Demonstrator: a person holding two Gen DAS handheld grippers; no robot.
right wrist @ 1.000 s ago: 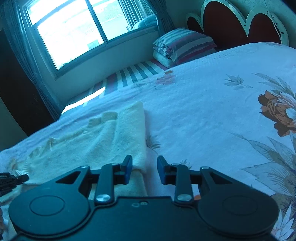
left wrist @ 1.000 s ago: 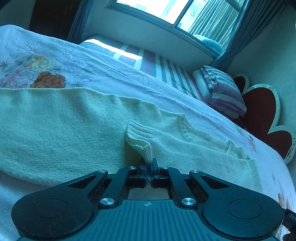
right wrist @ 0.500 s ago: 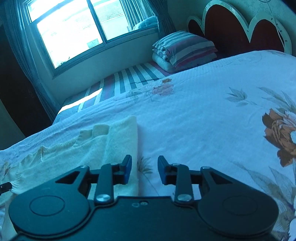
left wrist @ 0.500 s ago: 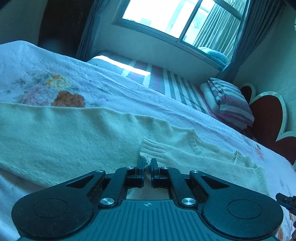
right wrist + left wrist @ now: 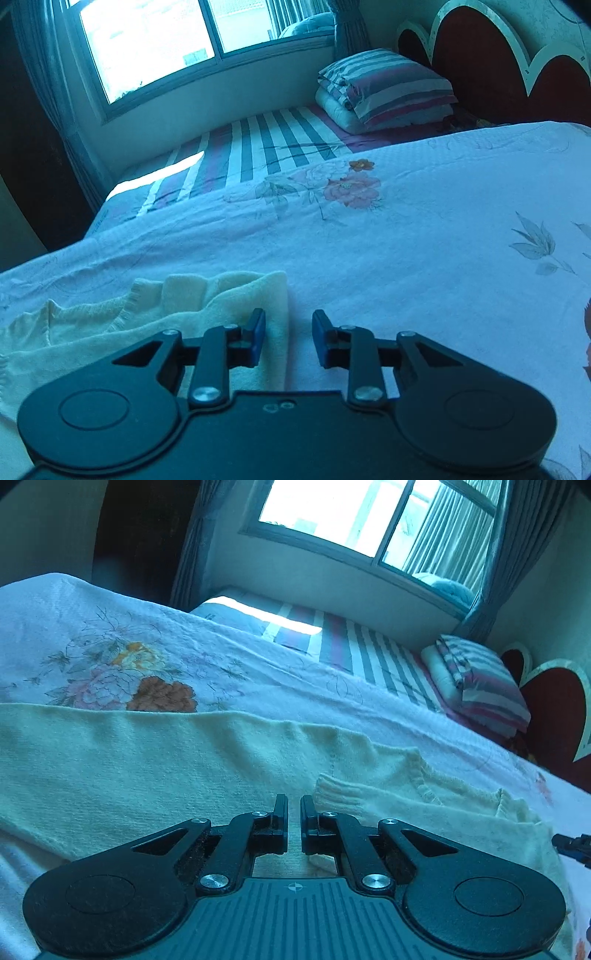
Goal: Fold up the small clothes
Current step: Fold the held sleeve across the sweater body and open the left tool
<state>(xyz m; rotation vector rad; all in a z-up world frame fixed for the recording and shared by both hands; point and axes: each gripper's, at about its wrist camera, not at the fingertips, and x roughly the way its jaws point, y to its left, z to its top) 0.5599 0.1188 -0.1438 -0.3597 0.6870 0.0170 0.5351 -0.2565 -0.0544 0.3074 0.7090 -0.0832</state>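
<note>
- Change, left gripper (image 5: 294, 814): 1.0 s ago its jaws were pinched on the ribbed cuff (image 5: 341, 793). Now a narrow gap shows between the jaws and nothing sits in it. Cuff released.
- Cuff now lies flat on the sweater (image 5: 155, 760) body, just beside the right finger, at about 1 o'clock from the tips.
- Sleeve has ended up folded inward across the body. Judgement: the sleeve fold on this side is done; this hand is free for the next grasp.
- Change, right gripper (image 5: 289, 334): wide open in all three samples, holding nothing. Over the second it has drawn back; the sweater edge that lay under and past its left finger now lies further ahead, and more bare bedspread (image 5: 424, 258) fills the view.
- Right gripper's left finger overlaps the sweater's folded edge (image 5: 266, 295) in the picture; right finger is over bedspread. Cannot tell whether either touches cloth.
- Right gripper tip also shows at 3 o'clock in the left view, beyond the sweater's far end.
- Task thing: cream knit sweater, spread lengthwise on the bed, running 9 to 3 o'clock in the left view; at 9–10 o'clock in the right view.
- Judgement: partly folded; body fold not yet made.
- Counts: sweater 1; cuff in view 1; grippers 2; folded striped quilt (image 5: 384, 88) 1, at 1 o'clock; window (image 5: 177, 40) 1, at 11 o'clock; headboard (image 5: 491, 66) 1.
</note>
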